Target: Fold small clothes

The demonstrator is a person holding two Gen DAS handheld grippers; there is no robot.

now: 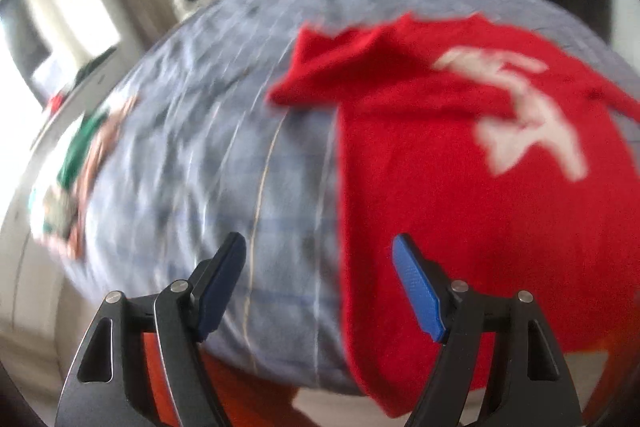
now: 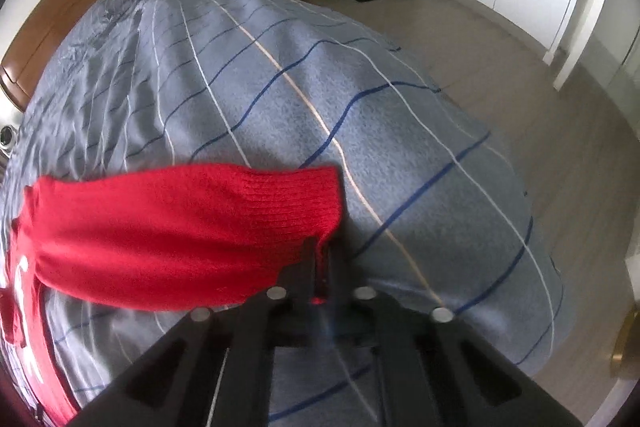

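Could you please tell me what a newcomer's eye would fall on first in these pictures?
First, the bright red sweater with a white design, spread on the grey striped bedspread. Next, its sleeve, pinched at the cuff by the right gripper. The left gripper hangs open by the sweater's edge.

At the bottom of the left wrist view, the black two-finger gripper [image 1: 319, 247] has blue textured pads [image 1: 416, 291], triangular cut-outs and silver round screws [image 1: 459, 285]. The right gripper [image 2: 320, 259] is matt black, with four silver screws.
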